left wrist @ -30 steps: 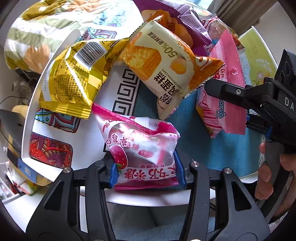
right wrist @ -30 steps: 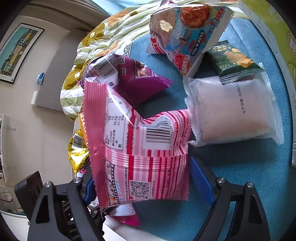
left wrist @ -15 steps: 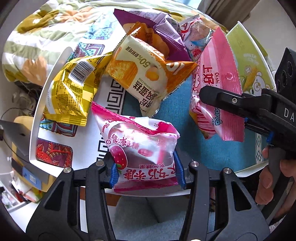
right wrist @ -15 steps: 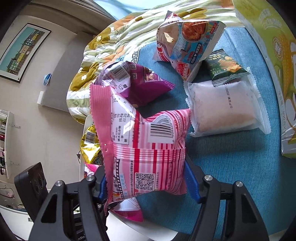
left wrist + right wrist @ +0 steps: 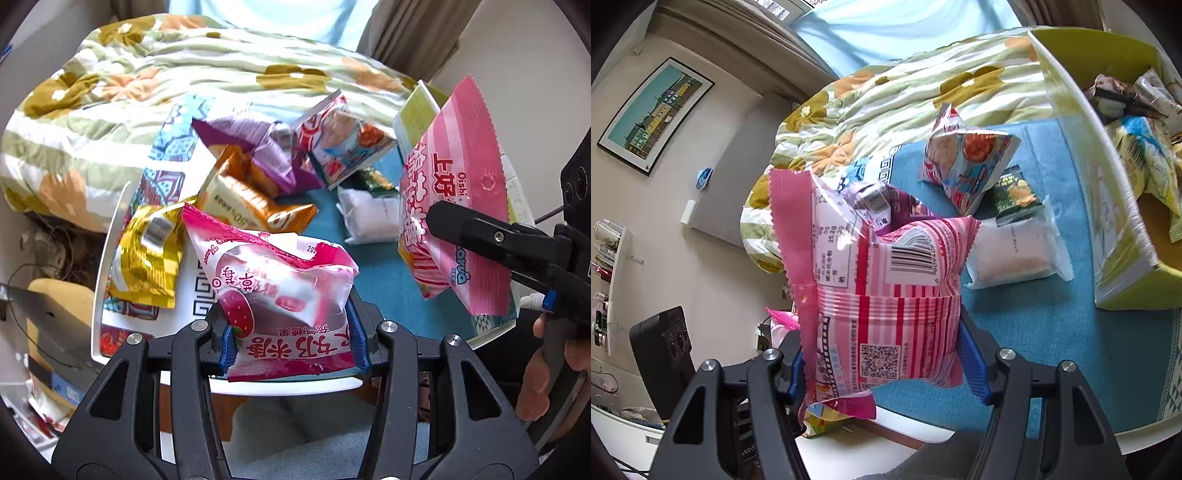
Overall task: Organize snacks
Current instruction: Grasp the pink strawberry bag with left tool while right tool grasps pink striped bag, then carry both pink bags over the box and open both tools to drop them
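Both my claws risen off blue tabletop since a second ago: left gripper clenched on pink-white strawberry candy packet, lower centre; right gripper, jaws since clamped, grasping pink striped crinkly snack bag. Both packets lifted clear, likely bound for green cardboard box, upper right.

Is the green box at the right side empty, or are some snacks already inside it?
Not empty. The right wrist view shows several packets inside the green box, among them a yellow and blue packet and dark brown ones.

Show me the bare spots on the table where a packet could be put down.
The widest bare patch of blue mat lies in front of the white packet, bordered by the green box and the table's near edge. A smaller strip shows between the orange packet and white packet. The purple packet end is piled up.
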{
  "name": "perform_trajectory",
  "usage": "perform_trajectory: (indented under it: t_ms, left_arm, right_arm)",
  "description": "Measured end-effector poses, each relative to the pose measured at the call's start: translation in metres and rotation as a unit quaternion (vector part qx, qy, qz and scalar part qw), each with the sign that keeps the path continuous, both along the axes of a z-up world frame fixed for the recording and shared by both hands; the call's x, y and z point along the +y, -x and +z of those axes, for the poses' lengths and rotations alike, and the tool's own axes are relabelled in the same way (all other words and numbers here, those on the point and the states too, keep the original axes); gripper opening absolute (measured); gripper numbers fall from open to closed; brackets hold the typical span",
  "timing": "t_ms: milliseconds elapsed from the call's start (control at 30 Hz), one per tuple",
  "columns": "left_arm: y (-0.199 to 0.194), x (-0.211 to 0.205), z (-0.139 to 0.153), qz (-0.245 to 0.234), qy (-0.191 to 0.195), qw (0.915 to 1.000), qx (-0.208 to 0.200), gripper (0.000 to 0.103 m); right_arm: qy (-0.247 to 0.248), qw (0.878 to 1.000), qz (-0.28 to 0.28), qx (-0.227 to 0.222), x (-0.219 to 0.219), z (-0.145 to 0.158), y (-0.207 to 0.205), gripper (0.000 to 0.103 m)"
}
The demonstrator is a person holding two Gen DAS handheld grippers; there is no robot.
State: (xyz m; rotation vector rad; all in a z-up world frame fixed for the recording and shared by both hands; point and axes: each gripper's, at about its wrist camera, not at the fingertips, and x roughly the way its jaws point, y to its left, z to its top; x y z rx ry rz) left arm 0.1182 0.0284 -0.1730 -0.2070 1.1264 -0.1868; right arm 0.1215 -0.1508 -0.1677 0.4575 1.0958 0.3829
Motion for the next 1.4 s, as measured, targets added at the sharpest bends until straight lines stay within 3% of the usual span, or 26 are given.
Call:
perform_trajectory:
  t_ms: [300, 500, 667, 833, 1033, 1100, 1133, 1167, 1233, 1400]
  left_arm:
    - [-0.024, -0.051, 0.071, -0.043, 0.017, 0.9954, -0.083, 0.044]
    - [-0.05, -0.113, 0.095, -0.065, 0.036, 0.992, -0.102, 0.044]
    - [-0.072, -0.183, 0.092, -0.104, 0.036, 0.989, -0.099, 0.044]
    - [-0.092, -0.247, 0.07, -0.126, 0.034, 0.989, -0.071, 0.044]
    - [-0.104, -0.289, 0.036, -0.122, 0.012, 0.9921, -0.028, 0.044]
    - [-0.107, -0.295, 0.024, -0.117, 0.0, 0.9931, -0.01, 0.048]
    - [-0.109, -0.297, 0.021, -0.111, -0.008, 0.9938, -0.004, 0.058]
    - [-0.109, -0.297, 0.02, -0.104, -0.014, 0.9945, -0.005, 0.078]
    - [-0.103, -0.293, 0.024, -0.086, -0.017, 0.9959, -0.023, 0.1]
    - [-0.095, -0.275, 0.033, -0.056, -0.024, 0.9975, -0.035, 0.102]
  right_arm:
    - [0.015, 0.996, -0.054, -0.074, -0.053, 0.069, 0.012, 0.062]
    - [0.029, 0.99, -0.098, -0.101, -0.115, 0.093, 0.019, 0.062]
    - [0.049, 0.985, -0.13, -0.098, -0.179, 0.098, 0.021, 0.062]
    - [0.045, 0.984, -0.15, -0.083, -0.235, 0.091, 0.021, 0.062]
    - [0.028, 0.988, -0.144, -0.057, -0.281, 0.073, 0.013, 0.062]
    - [0.021, 0.989, -0.136, -0.049, -0.289, 0.067, 0.009, 0.062]
    - [0.018, 0.99, -0.131, -0.044, -0.292, 0.063, 0.007, 0.062]
    - [0.016, 0.991, -0.127, -0.04, -0.295, 0.058, 0.005, 0.062]
    - [0.013, 0.992, -0.119, -0.03, -0.298, 0.051, 0.002, 0.062]
    - [0.001, 0.994, -0.104, -0.016, -0.305, 0.038, -0.005, 0.063]
